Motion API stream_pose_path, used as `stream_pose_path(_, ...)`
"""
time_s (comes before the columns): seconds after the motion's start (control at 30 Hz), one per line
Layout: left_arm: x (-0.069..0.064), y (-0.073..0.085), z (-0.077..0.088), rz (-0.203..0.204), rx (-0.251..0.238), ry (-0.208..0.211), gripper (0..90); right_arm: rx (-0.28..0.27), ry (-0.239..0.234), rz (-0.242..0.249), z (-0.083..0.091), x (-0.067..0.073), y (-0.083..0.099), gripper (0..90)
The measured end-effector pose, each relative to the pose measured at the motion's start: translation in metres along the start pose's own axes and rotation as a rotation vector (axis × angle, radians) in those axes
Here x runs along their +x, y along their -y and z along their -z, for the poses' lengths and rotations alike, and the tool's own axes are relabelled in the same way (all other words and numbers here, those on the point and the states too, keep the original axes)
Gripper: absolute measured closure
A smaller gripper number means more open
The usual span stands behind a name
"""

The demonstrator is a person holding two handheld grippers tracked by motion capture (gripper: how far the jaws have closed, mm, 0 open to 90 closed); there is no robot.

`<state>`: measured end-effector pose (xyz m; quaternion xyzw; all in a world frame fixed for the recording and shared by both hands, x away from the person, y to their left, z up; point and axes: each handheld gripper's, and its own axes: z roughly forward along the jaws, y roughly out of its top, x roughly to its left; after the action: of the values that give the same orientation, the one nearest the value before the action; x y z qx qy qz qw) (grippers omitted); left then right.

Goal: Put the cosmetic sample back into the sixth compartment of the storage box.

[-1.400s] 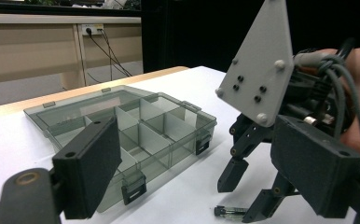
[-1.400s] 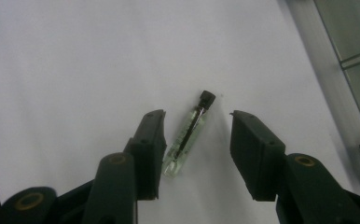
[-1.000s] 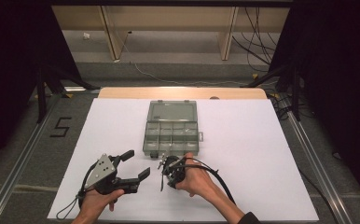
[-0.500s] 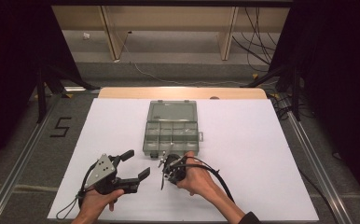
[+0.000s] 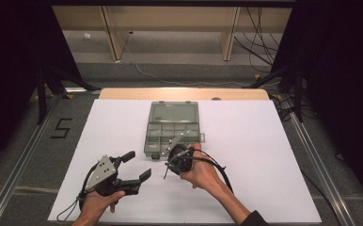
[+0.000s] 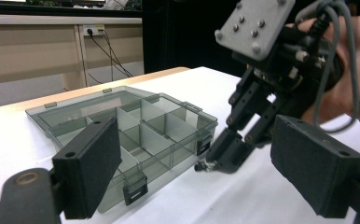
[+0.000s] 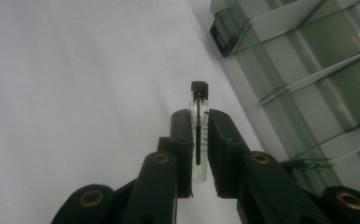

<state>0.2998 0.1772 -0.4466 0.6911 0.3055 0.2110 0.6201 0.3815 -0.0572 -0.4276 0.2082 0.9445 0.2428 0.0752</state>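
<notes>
A small clear glass vial with a black cap (image 7: pixel 199 112) is clamped between the jaws of my right gripper (image 7: pixel 199 122), cap end sticking out past the tips. In the high view my right gripper (image 5: pixel 169 165) hovers just in front of the near edge of a smoky transparent compartment box (image 5: pixel 172 129). The box lies open on the white table, its lid (image 5: pixel 174 113) folded flat to the far side. My left gripper (image 5: pixel 135 167) rests low at the front left, open with nothing between its pads (image 6: pixel 92 163). It faces the right gripper (image 6: pixel 225 154) and the box (image 6: pixel 122 126).
The white table top (image 5: pixel 264 155) extends widely around the box, with a wooden strip (image 5: pixel 123 93) along its far edge. Metal rails (image 5: pixel 311 160) run down both sides. Black latches (image 6: pixel 135 189) hang on the box's near wall.
My right gripper, still holding the vial, has crept slightly forward toward the box's near edge. The left gripper has stayed where it was.
</notes>
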Motion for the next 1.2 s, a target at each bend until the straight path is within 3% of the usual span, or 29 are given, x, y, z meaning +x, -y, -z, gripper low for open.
stream_pose_path(0.3,0.0,0.0,0.0,-0.003,0.0,-0.001,15.8,-0.091,0.041,-0.044,0.01,-0.017,-0.01,80.9)
stream_pose_path(0.6,0.001,0.0,0.0,-0.002,0.0,0.0,15.8,-0.145,0.082,-0.093,0.01,-0.031,-0.02,80.9)
stream_pose_path(0.63,0.001,0.0,0.0,-0.002,0.0,0.0,15.8,-0.149,0.082,-0.118,0.01,-0.032,-0.022,80.8)
stream_pose_path(0.8,0.0,0.0,0.0,-0.005,0.0,0.001,15.8,-0.162,0.093,-0.13,0.008,-0.037,-0.027,80.9)
stream_pose_path(0.83,0.001,0.0,0.0,-0.007,0.0,0.003,15.8,-0.155,0.082,-0.15,0.009,-0.037,-0.028,80.9)
stream_pose_path(1.13,0.001,0.0,0.0,-0.003,0.0,0.001,15.8,-0.158,0.083,-0.184,0.003,-0.043,-0.034,80.9)
stream_pose_path(1.2,0.001,0.0,0.0,-0.008,0.0,0.003,15.8,-0.167,0.083,-0.173,0.002,-0.045,-0.034,80.9)
